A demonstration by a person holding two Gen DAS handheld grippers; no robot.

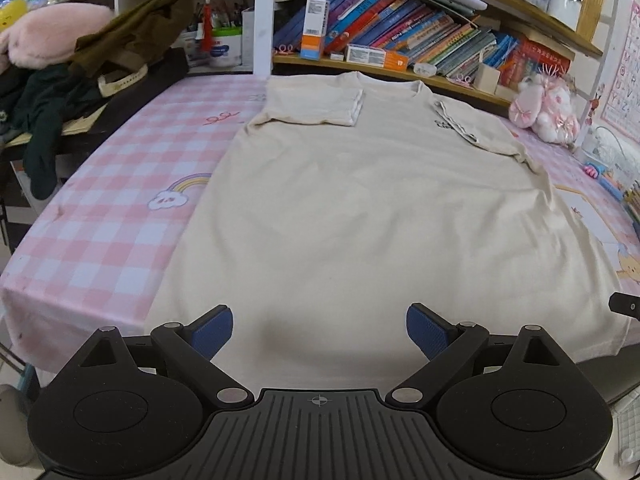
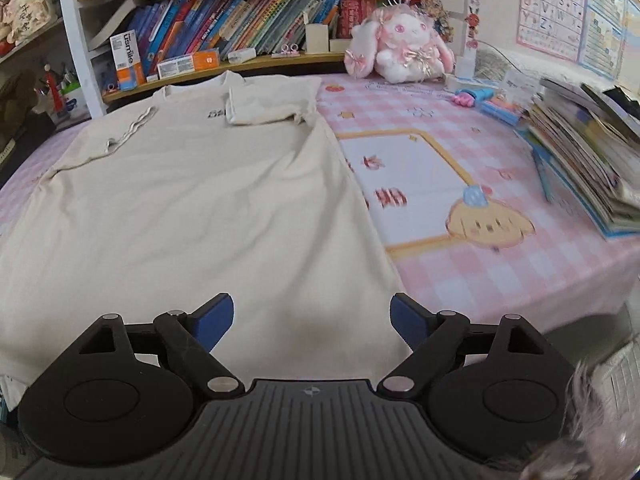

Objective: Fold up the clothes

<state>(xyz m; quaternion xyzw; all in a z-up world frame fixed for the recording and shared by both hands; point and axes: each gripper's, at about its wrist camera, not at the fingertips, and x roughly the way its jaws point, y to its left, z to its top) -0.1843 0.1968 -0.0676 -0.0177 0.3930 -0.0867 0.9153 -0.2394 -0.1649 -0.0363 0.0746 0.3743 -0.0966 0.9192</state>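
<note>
1. Cream T-shirt (image 1: 360, 208) lies flat on the pink checked tablecloth (image 1: 100, 220), neck toward the bookshelf (image 1: 400, 40) and hem toward me at the near table edge.
2. Both short sleeves are folded inward onto the chest: the left sleeve (image 1: 316, 102) forms a neat rectangle, and the right sleeve (image 2: 268, 104) partly covers a small dark print.
3. My left gripper (image 1: 320, 330) hangs above the hem, its blue pads (image 1: 212, 330) spread wide with nothing between them; only bare cloth shows below.
4. My right gripper (image 2: 312, 322) sits over the shirt's right-hand edge near the hem, its jaws released and gaping, gripping nothing.
5. From the right wrist view, a pink plush rabbit (image 2: 400, 44) sits against the shelf beyond the shirt, well apart from it.
6. On the right side of the table a leaning stack of books (image 2: 588, 160) rests on the cloth, away from the garment.
7. On the left, dark clothes (image 1: 60, 92) are heaped beside the table.
</note>
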